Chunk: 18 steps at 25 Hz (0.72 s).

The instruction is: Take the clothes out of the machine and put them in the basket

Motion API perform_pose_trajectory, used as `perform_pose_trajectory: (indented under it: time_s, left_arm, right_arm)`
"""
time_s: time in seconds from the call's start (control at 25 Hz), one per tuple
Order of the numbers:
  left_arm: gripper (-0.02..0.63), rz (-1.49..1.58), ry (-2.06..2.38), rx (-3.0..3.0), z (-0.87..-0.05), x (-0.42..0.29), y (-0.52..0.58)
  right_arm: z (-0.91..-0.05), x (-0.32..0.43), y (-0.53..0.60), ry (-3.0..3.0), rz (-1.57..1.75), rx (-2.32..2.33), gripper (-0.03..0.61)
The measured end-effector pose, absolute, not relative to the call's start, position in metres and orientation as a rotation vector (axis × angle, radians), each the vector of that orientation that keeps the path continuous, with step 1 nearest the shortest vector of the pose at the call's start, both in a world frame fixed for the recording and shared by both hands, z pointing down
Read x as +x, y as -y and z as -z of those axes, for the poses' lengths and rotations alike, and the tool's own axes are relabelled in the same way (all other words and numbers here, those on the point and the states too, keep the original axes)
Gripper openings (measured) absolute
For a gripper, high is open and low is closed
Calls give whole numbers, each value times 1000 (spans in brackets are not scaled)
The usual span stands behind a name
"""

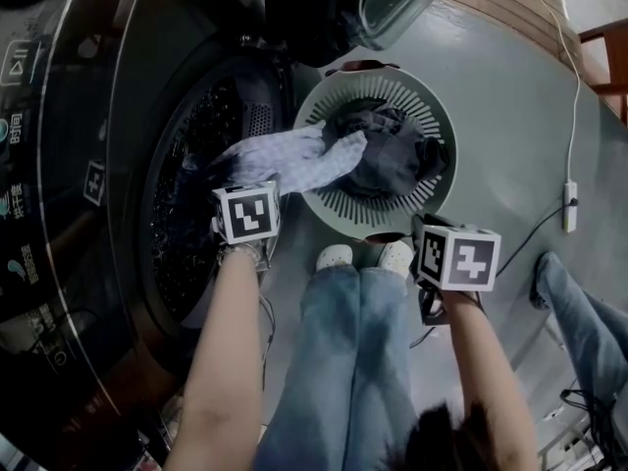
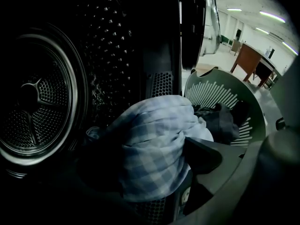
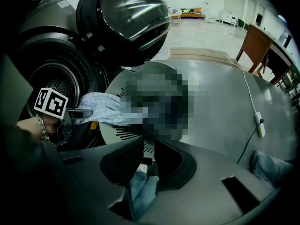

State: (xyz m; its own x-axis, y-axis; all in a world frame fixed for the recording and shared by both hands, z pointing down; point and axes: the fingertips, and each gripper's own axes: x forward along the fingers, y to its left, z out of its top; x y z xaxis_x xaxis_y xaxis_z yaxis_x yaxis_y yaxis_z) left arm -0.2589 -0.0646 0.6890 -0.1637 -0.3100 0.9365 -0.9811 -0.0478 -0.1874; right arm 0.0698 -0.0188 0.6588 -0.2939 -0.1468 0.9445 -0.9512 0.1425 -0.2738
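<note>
1. The left gripper [image 2: 150,162] has its jaws set wide around a bunched fold of the checked cloth [image 1: 294,160]. The fold fills the gap, and the one jaw that shows presses into its side; the other is lost in the dark.
2. The right gripper [image 3: 147,146] has its jaws drawn close together with nothing clamped. Through the slit below them show the person's jeans [image 1: 353,361] and pale shoes [image 1: 336,257].
3. The checked cloth stretches from the left gripper, at the mouth of the machine's drum [image 2: 37,97], across the gap. Its far end lies over the near rim of the basket [image 1: 437,116].
4. The basket is round and slotted and stands on the floor just beside the drum opening. Dark clothes [image 1: 397,155] are heaped inside it, touching the checked cloth's end.
5. The machine's round door [image 3: 126,18] hangs open above the basket.
6. The right gripper hangs over the floor, near the basket's rim and next to the person's right foot, apart from the clothes.
7. A white cable [image 1: 569,199] with a small block on it trails across the floor, well apart from the basket.
8. Another person's leg [image 1: 589,327] shows at the right edge.
</note>
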Motion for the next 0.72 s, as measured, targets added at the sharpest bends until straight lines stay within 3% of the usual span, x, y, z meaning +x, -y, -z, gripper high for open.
perform_pose_trajectory:
  time_s: [0.12,0.2,0.28,0.32,0.48,0.72]
  left_arm:
    - [397,-1246,1527,1372,-686,-261,61]
    - [334,-1270,1533,1368,-680,-259,60]
    - [215,-1291,1564,1401,-668,-255,64]
    - [105,-1269,1577,1422,-661,-252,66]
    - [78,-952,1528,1500,-646,-213,72]
    - [77,-765,1338,1671,-627,-123,86]
  right_arm:
    - [-657,76,20,1598,-1265,1115,69]
    - [-657,81,21,1595,-1271,1125,67]
    - [-657,85,21,1591,-1272,1131,67]
    - [-657,87,21,1588,-1275,1136,67]
    - [-658,92,20,1578,-1298,1160,66]
    - [-659,96,20,1571,-1321,1183,64]
